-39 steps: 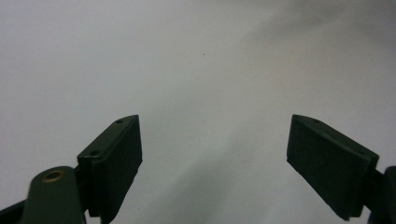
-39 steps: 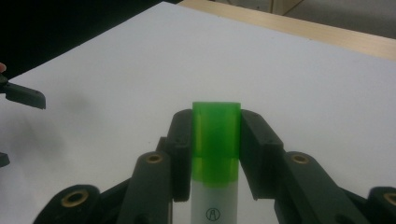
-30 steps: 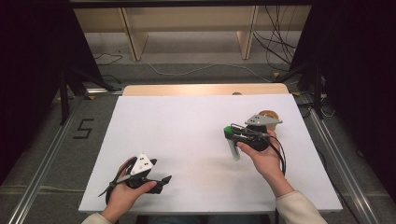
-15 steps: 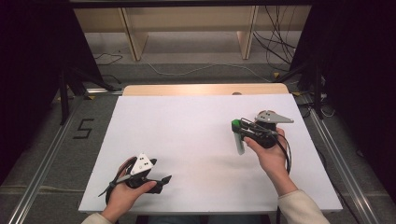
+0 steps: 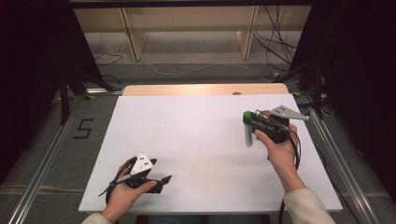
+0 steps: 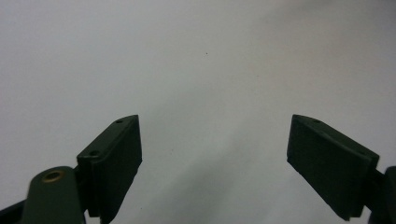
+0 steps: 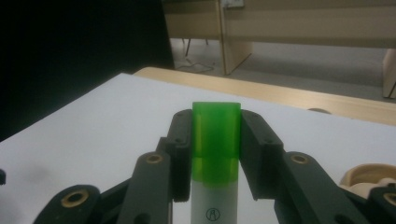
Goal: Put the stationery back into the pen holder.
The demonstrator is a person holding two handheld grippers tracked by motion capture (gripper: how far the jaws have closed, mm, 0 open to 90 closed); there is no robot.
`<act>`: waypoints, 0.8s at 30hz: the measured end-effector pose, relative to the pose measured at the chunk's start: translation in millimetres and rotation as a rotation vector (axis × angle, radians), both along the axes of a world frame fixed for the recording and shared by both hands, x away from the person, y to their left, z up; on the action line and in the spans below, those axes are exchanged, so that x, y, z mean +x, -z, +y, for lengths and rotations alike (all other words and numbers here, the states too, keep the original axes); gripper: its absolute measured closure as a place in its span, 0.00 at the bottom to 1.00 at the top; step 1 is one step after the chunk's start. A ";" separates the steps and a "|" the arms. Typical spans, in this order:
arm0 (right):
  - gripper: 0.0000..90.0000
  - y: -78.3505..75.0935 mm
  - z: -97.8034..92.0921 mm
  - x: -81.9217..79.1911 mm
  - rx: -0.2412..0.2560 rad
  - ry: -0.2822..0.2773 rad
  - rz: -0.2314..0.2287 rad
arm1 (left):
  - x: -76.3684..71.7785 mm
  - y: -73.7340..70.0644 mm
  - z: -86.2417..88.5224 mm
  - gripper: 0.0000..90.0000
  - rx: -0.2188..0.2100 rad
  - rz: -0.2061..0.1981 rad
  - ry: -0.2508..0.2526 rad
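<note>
A white tube with a green cap (image 5: 248, 133) hangs upright above the right side of the white table (image 5: 196, 140). My right gripper (image 5: 250, 119) is shut on it at the cap. In the right gripper view the two jaws press the green cap (image 7: 216, 135) from both sides, and the right gripper (image 7: 217, 117) faces the table's far edge. Near the front left, my left gripper (image 5: 163, 182) lies low over the table, held by a hand. Its jaws stand wide apart over bare white surface, so the left gripper (image 6: 215, 122) is open and holds nothing.
A tan wooden round object (image 7: 369, 179) sits just right of the held tube, partly hidden behind the right gripper (image 5: 264, 113). A wooden strip (image 5: 187, 89) runs along the table's far edge. Shelving legs and cables (image 5: 275, 51) lie on the floor beyond.
My right gripper has carried the tube to the right and slightly farther from the person. The left gripper has stayed put.
</note>
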State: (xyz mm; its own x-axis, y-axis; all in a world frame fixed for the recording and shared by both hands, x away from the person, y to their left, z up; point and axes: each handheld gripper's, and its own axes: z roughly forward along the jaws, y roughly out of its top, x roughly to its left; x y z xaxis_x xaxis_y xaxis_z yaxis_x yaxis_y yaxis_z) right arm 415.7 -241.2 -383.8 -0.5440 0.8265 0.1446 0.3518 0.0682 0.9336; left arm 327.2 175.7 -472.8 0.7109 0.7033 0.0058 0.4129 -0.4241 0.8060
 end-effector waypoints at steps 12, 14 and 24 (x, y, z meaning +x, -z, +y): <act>0.74 -10.2 -17.1 3.5 0.037 0.058 -0.038 | 0.1 0.2 -0.2 0.20 0.001 0.000 -0.001; 0.74 -11.4 -19.2 4.5 0.037 0.063 -0.042 | 0.1 0.2 -0.1 0.20 0.001 0.000 -0.002; 0.74 -17.4 -30.5 8.2 0.056 0.101 -0.058 | 0.4 0.5 -0.4 0.20 0.002 0.000 -0.002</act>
